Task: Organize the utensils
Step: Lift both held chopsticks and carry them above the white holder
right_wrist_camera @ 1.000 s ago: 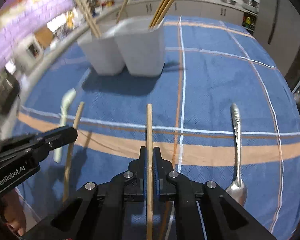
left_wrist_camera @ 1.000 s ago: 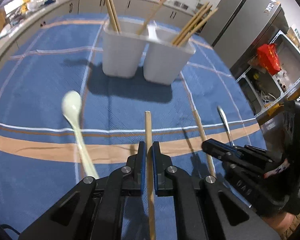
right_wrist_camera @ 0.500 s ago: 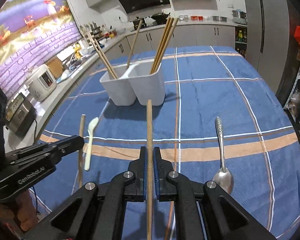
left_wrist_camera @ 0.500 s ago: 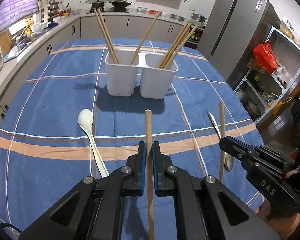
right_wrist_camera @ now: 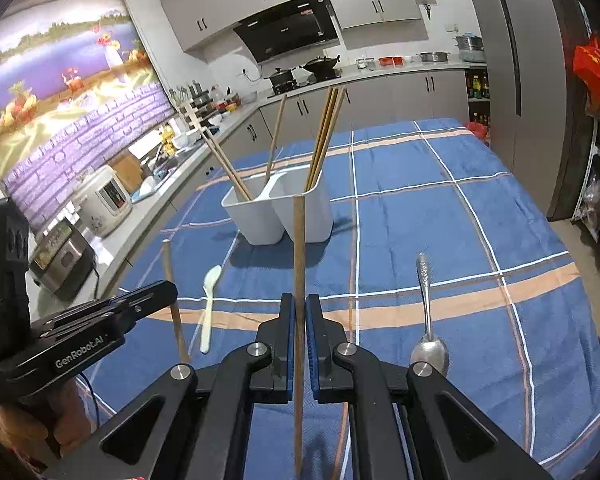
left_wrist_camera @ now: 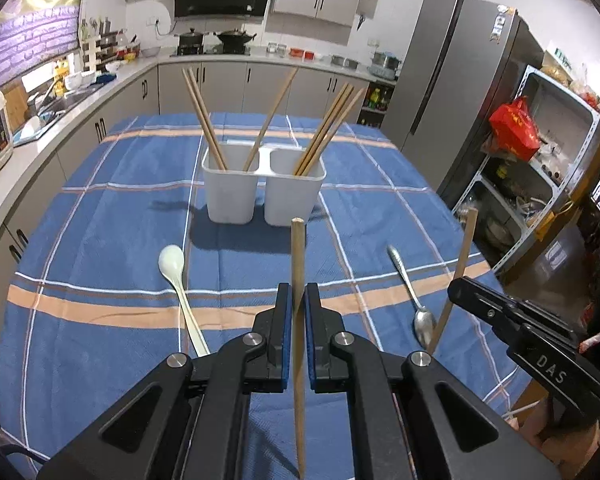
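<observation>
Meanwhile, the left claw [left_wrist_camera: 297, 312] is gripping a thin wooden chopstick [left_wrist_camera: 298, 264] and the right claw [right_wrist_camera: 299, 316] is pinching another wooden chopstick [right_wrist_camera: 298, 248] (both upright), above the blue plaid-clothed desk [left_wrist_camera: 100, 216], where a white two-compartment plastic holder [left_wrist_camera: 262, 188], a white plastic spoon [left_wrist_camera: 176, 276] and a steel spoon [right_wrist_camera: 427, 320] are sitting.

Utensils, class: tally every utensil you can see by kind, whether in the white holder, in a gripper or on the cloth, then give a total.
Wooden chopsticks: 8, with 6 in the holder, 1 in the left gripper and 1 in the right gripper
White spoon: 1
Metal spoon: 1
Total: 10
</observation>
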Available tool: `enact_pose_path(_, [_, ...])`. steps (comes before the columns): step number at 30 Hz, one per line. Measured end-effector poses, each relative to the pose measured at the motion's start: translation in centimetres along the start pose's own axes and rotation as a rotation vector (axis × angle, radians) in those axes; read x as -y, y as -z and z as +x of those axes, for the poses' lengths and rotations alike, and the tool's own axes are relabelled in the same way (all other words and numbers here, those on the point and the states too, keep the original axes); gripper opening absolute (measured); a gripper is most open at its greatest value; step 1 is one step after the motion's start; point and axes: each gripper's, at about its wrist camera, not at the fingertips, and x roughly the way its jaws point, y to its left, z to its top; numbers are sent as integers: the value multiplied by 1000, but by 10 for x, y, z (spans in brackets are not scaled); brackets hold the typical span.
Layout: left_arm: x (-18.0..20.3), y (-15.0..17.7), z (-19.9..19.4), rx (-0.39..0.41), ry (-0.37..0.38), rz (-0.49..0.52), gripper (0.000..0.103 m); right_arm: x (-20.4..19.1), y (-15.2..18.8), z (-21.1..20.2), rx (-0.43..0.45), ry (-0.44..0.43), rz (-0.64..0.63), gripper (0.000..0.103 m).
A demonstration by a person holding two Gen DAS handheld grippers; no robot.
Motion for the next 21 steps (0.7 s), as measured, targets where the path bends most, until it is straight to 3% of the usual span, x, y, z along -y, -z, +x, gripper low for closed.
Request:
enact_pose_path(8, [13, -3, -29, 86, 15, 37, 6, 3, -4, -21, 59, -10, 5, 6])
enact_pose_path(21, [20, -17, -45, 149, 14, 56, 5, 2, -18, -31, 109, -7, -16, 6])
